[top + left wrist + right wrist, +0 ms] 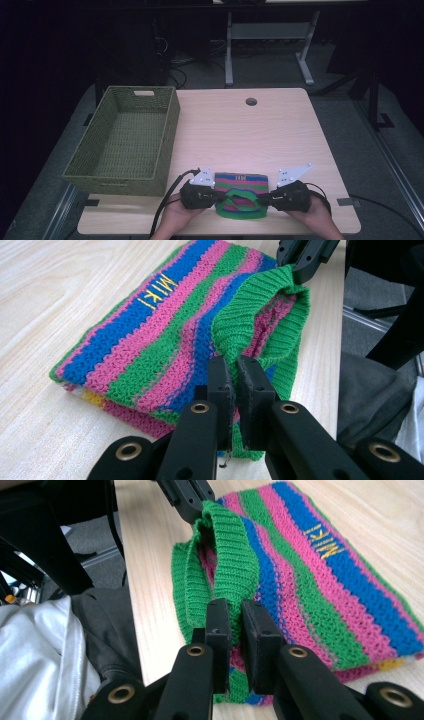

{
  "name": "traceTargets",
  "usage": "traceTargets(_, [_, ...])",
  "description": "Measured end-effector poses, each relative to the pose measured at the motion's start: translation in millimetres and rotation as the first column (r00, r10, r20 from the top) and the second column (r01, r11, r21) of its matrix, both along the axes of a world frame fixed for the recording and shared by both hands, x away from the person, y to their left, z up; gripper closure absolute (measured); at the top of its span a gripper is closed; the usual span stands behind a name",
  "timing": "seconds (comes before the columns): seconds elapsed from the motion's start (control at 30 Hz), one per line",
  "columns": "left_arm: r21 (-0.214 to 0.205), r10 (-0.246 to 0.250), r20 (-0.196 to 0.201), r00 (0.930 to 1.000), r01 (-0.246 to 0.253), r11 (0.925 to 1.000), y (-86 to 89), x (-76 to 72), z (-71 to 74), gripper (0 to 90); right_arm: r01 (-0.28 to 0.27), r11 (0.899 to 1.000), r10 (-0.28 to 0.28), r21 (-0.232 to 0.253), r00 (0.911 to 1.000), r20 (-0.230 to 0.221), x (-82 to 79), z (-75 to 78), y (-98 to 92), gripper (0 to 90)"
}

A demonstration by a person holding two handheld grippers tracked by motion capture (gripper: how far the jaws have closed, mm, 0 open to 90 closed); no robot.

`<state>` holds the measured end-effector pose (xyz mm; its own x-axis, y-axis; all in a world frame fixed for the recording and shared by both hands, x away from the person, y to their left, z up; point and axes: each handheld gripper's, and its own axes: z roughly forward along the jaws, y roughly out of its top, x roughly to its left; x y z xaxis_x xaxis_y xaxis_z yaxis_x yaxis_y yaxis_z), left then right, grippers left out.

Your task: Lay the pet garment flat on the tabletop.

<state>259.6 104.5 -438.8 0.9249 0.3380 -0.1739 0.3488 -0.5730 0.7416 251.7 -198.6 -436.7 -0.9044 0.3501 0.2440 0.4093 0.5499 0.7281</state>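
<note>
Pinching green ribbed hem (243, 196) of striped knit (243, 181): left gripper (220, 196) and right gripper (260, 199), pointing inward, hands low at table (260, 130) edge.

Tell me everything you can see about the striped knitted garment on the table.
The knitted garment lies folded flat near the table's front edge, to the right of the green basket. It looks like coarse yarn in blue, pink and green stripes, with a green ribbed band at its opening and yellow stitched letters on a blue stripe. A little yellow shows at one lower corner. The left claw and the right claw are each shut on the ribbed band, lifting it into an open loop.
</note>
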Motion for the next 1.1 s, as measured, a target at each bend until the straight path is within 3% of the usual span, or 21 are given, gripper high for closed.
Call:
traceTargets(0.63, [-0.036,0.016,0.002,0.9999,-0.016,0.9992,2.9,1.1,10.9,85.1,0.026,0.999,-0.026,0.031,0.9996,0.008,1.8,10.6,-4.7,82.1])
traceTargets(1.1, [-0.036,0.031,0.008,0.9995,-0.031,0.9989,1.7,10.4,24.5,85.0,0.047,0.998,-0.047,0.034,0.9988,0.012,13.3,31.9,-4.7,82.2])
